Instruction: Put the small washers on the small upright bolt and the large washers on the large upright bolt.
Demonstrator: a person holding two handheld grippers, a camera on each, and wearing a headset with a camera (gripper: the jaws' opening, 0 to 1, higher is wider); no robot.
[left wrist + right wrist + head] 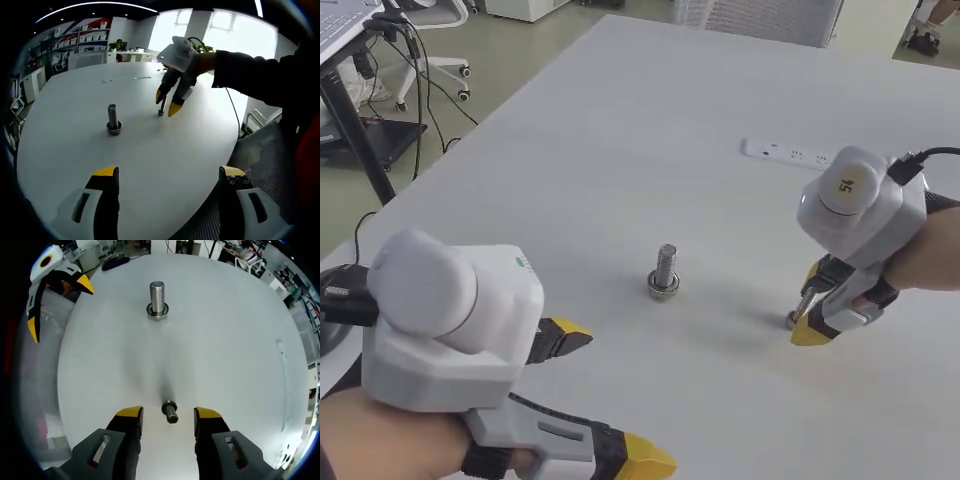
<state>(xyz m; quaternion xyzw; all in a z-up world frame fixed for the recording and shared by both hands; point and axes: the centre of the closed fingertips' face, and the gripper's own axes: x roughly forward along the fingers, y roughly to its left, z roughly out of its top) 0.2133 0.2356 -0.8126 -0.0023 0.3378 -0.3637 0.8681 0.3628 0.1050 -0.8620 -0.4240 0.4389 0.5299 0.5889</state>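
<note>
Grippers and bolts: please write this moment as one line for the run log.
right gripper: open, small bolt between jaws, untouched | left gripper: open, hovering | large bolt: upright, free

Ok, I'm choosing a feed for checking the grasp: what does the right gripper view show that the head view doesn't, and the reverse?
Right gripper view: the right hand-held gripper seen along its own jaws, with a clear gap on each side of the small bolt, so it is open, not clamped.
Head view: that gripper's white housing from outside, and an office chair on the floor beside the table.
Both: the small bolt, the large bolt upright mid-table, and the open left hand-held gripper.
</note>
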